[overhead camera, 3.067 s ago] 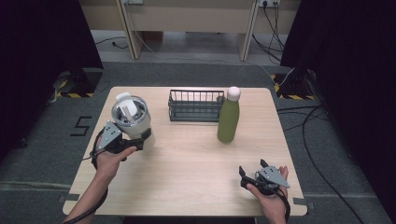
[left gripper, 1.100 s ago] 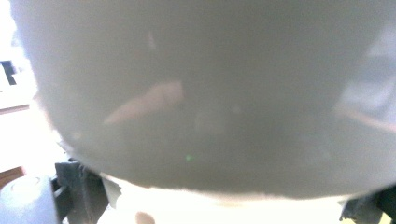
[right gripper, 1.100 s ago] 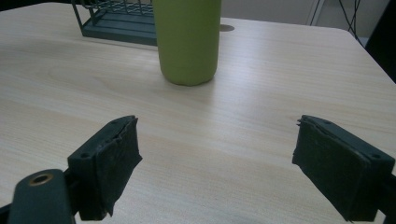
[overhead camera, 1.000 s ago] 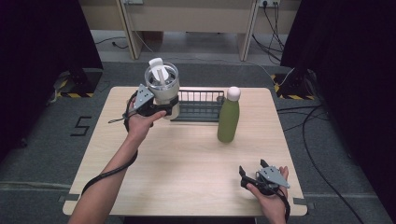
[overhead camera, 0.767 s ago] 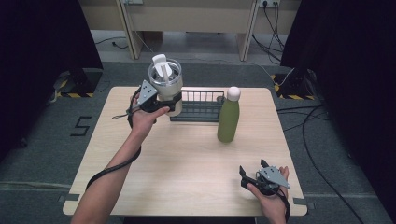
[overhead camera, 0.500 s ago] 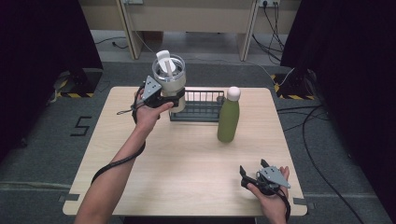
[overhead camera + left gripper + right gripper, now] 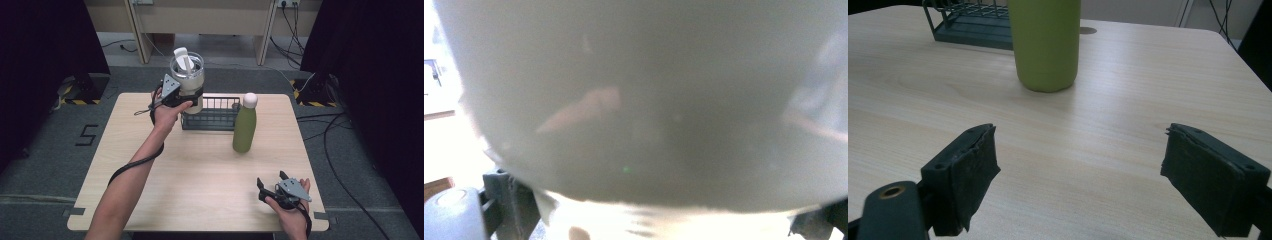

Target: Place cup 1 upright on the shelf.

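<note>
High view: the left gripper (image 7: 184, 96) has its jaws clamped on a pale grey cylindrical tumbler with a clear lid and white straw (image 7: 188, 79), held upright in the air above the left end of a dark wire rack (image 7: 215, 116). The right gripper (image 7: 272, 192) rests near the tabletop (image 7: 200, 175) edge, jaws apart and empty; ahead of them, well apart, stands a green bottle with a white cap (image 7: 245, 125).
</note>
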A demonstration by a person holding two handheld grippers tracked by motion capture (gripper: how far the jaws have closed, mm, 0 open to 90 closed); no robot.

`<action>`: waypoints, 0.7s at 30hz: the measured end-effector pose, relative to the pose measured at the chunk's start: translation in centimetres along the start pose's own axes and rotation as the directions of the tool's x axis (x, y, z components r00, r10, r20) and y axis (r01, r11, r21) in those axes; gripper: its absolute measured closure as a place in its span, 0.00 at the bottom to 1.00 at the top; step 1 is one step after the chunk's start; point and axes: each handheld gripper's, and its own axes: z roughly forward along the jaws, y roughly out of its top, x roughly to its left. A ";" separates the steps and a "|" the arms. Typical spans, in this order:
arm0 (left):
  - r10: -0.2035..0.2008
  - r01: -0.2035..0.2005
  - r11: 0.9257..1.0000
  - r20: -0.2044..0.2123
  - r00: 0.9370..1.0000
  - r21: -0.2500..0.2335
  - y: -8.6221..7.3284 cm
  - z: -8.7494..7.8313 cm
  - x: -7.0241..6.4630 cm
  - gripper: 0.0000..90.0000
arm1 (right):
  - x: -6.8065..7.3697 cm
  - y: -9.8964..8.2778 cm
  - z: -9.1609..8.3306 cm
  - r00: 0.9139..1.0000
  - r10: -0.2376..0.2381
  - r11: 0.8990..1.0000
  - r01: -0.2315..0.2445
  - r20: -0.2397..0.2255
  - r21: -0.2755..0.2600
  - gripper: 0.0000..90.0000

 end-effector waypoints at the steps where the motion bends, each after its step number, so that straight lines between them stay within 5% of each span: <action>1: -0.007 0.007 1.000 -0.004 1.000 0.000 -0.1 0.3 0.0 0.11 | 0.0 0.0 0.0 1.000 0.001 1.000 -0.001 0.000 0.000 0.16; 5: -0.035 0.035 0.999 -0.001 0.999 0.014 -0.1 1.3 0.0 0.11 | 0.0 0.0 -0.1 1.000 -0.003 1.000 0.003 -0.001 0.000 0.16; 10: -0.006 0.006 1.000 -0.019 1.000 0.024 -0.2 2.3 0.1 0.11 | 0.0 0.0 -0.1 1.000 -0.003 1.000 0.003 -0.004 -0.003 0.16; 21: -0.015 0.016 0.999 -0.034 0.999 0.048 -1.0 3.6 0.1 0.11 | -0.1 -0.1 -0.1 1.000 -0.005 1.000 0.004 -0.009 -0.006 0.16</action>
